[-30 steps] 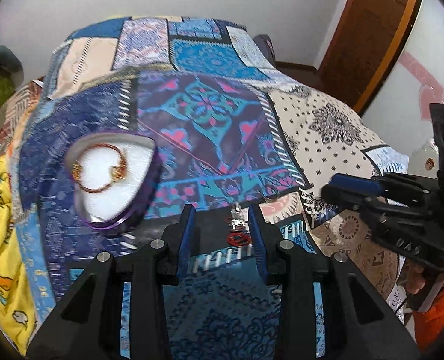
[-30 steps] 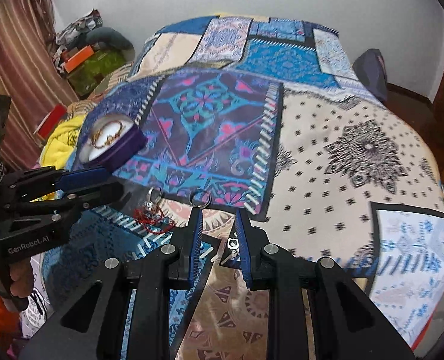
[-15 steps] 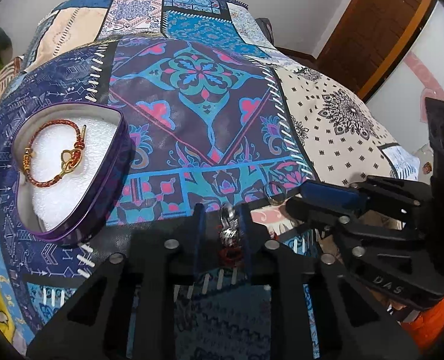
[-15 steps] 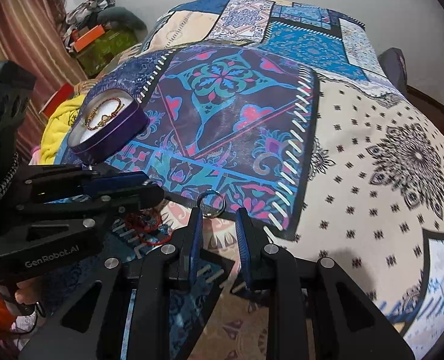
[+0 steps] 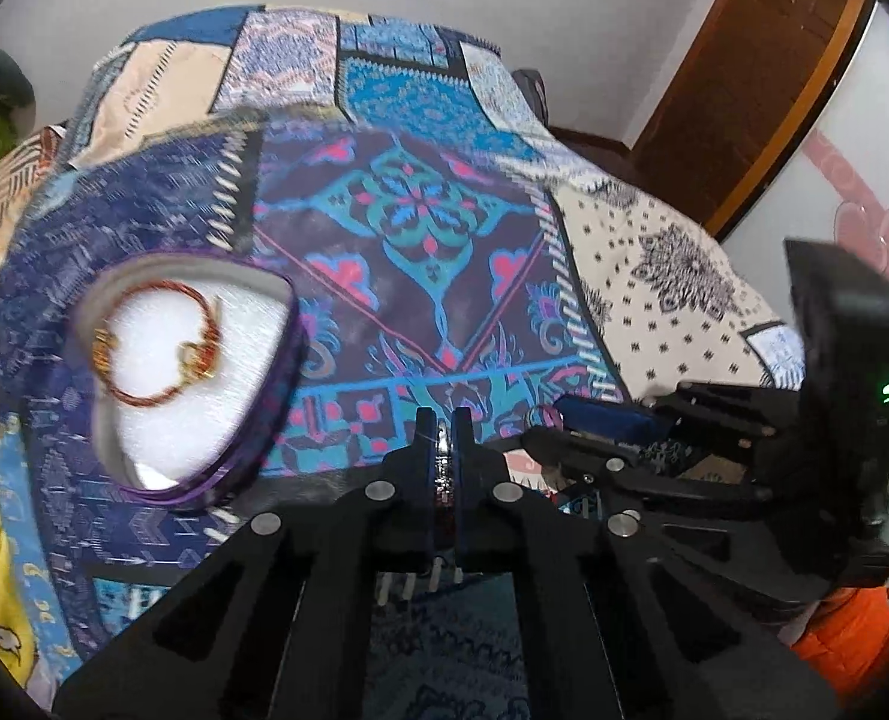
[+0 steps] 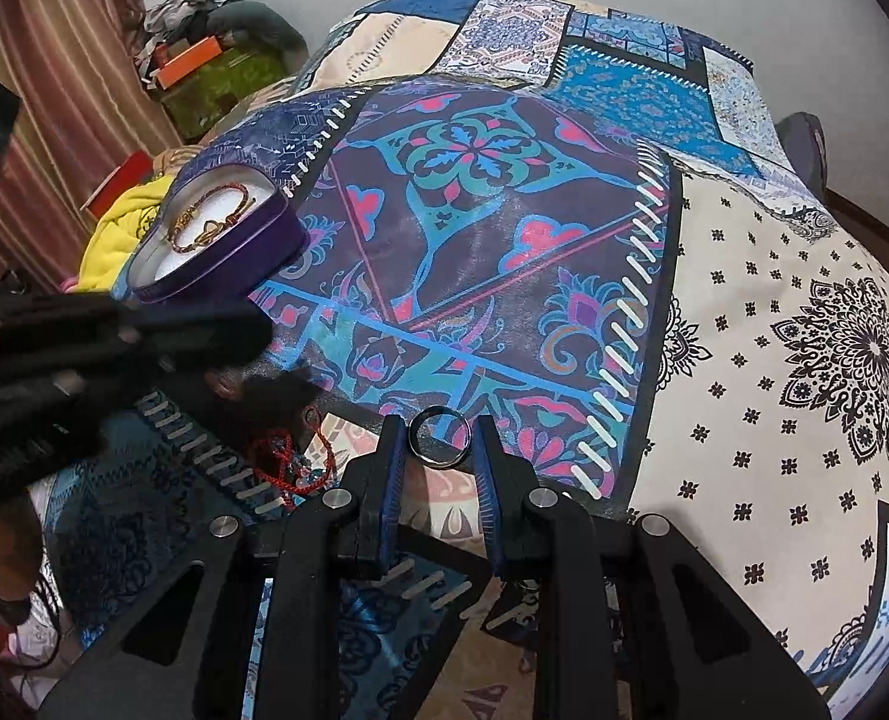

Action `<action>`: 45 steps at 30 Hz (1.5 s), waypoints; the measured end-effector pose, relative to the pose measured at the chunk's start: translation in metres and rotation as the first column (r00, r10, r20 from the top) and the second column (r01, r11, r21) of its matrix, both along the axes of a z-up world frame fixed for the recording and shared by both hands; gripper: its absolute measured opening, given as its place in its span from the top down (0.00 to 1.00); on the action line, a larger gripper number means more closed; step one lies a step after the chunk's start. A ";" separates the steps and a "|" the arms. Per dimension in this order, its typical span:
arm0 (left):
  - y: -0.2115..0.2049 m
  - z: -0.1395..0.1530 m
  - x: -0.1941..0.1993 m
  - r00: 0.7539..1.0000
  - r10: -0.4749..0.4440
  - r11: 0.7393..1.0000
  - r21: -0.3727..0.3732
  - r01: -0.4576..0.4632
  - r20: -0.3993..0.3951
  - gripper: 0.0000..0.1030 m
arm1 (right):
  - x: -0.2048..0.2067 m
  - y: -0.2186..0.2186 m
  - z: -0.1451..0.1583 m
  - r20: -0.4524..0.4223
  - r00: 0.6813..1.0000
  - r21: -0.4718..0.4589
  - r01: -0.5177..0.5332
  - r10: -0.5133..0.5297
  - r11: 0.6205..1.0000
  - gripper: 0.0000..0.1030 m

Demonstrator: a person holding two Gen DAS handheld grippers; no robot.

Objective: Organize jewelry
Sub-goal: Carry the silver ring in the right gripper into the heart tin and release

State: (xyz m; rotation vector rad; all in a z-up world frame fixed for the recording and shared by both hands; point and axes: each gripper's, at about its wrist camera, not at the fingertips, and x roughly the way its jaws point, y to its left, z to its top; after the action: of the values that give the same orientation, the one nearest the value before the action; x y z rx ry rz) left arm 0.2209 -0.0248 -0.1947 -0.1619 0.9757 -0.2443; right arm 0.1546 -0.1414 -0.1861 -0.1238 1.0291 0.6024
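Right gripper (image 6: 438,441): fingers apart at a middling width, nothing clamped yet; tips low over the bedspread (image 6: 774,312).
Ring (image 6: 440,438): plain metal band lying flat on the cloth, directly between the right fingertips, gaps visible on both sides, so bracketed but not touched as far as I can tell.
Ring axis: hole faces up; no long side to favour, so closing straight across it should do.
Left gripper (image 5: 444,450): fingers nearly together, pinching something thin, dark with red showing in the slot; it looks like part of the red cord piece, though blur leaves this unsure.
Red cord piece (image 6: 291,459): most of it trails on the cloth just left of the right gripper, below the left tool.
Tin (image 6: 222,246): open purple heart-shaped tin with white padding, ahead and to the left of both tools, well apart from the ring.
Bracelet (image 5: 156,348): red and gold, already lying inside the tin.
Nearer arm: the left gripper is closer to the tin; the right alone is placed on the ring.
Judgement: next move for the right is a squeeze, then a carry forward-left to the tin.
Risk: a thin flat band on soft cloth may slip or tip.
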 end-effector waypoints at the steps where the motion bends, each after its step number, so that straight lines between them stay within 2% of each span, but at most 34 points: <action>1: 0.002 0.004 -0.001 1.000 0.005 1.000 0.000 -0.005 0.008 0.98 | 0.000 0.001 0.001 0.000 1.000 0.001 0.000 0.000 1.000 0.81; 9: 0.023 0.040 -0.017 0.994 0.056 0.998 -0.009 -0.055 0.089 0.98 | -0.006 0.000 0.026 0.038 0.999 0.043 0.015 -0.016 0.999 0.81; 18: 0.047 0.079 -0.034 0.975 0.111 0.994 -0.007 -0.112 0.192 0.98 | -0.011 -0.001 0.086 0.190 0.980 0.092 0.042 -0.059 0.995 0.81; 27: 0.083 0.106 -0.043 0.945 0.179 0.983 -0.013 -0.183 0.276 0.98 | -0.007 0.011 0.126 0.284 0.955 0.161 0.042 -0.087 0.986 0.81; 32: 0.103 0.108 -0.042 0.936 0.207 0.977 -0.018 -0.211 0.285 0.98 | -0.004 0.031 0.126 0.287 0.956 0.179 0.013 -0.065 0.984 0.81; 37: 0.116 0.105 -0.038 0.934 0.216 0.975 -0.021 -0.219 0.283 0.98 | 0.003 0.060 0.111 0.258 0.966 0.174 -0.030 -0.016 0.984 0.81; 45: 0.121 0.085 -0.018 0.949 0.199 0.980 -0.036 -0.197 0.246 0.98 | 0.016 0.099 0.079 0.195 0.979 0.128 -0.091 0.065 0.988 0.81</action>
State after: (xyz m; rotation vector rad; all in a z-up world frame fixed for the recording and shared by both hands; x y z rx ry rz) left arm 0.2029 0.0963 -0.1096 -0.2321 0.7028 -0.0819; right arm 0.1703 -0.0424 -0.1070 -0.0993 0.7982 0.7166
